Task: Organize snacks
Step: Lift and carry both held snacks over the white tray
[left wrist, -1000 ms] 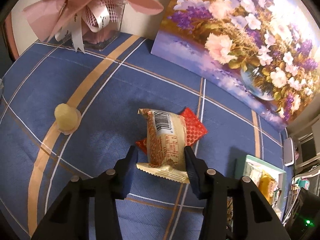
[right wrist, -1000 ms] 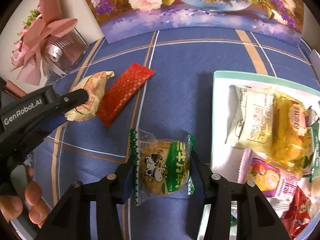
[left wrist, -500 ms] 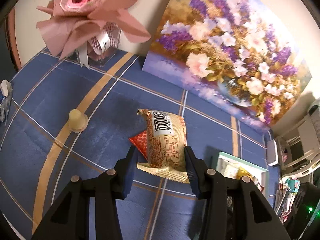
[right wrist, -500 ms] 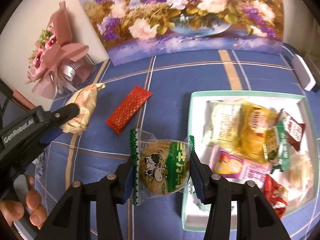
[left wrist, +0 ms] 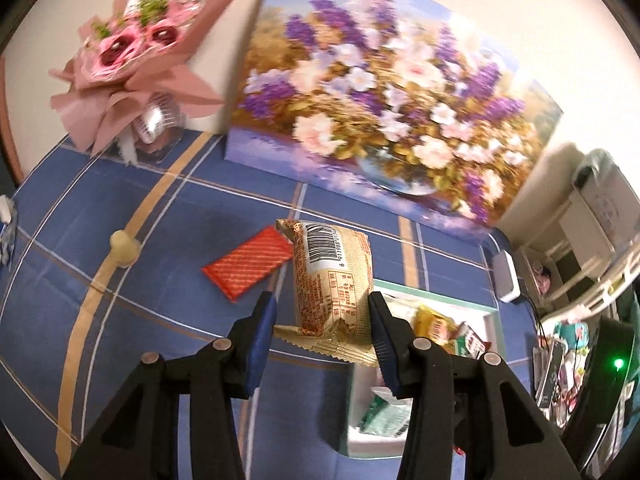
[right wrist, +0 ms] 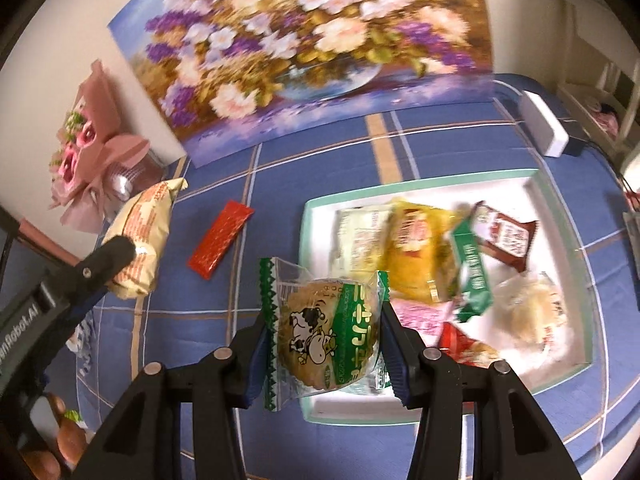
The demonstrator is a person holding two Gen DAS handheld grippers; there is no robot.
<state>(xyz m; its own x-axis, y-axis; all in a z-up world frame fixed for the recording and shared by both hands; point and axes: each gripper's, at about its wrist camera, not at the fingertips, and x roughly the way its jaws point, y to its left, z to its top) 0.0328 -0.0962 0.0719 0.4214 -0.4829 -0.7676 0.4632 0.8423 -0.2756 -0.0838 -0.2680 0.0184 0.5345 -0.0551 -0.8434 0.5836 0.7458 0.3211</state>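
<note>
Glossy crinkled wrapper (left wrist: 330, 280), clear plastic cookie bag (right wrist: 322, 336), matt woven tablecloth (left wrist: 160, 240)

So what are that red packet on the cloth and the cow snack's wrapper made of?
The red packet looks like metallised foil film: shiny, with a fine embossed grid. The cow snack's wrapper looks like clear glossy plastic film with printed green panels; the biscuit shows through and the edges are zigzag cut. The cloth seems woven fabric, matte, though blur leaves that open.

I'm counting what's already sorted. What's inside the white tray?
The white tray holds a pile of wrapped snacks: yellow, brown, green, pink and red. The right gripper's cookie packet covers its near corner.
</note>
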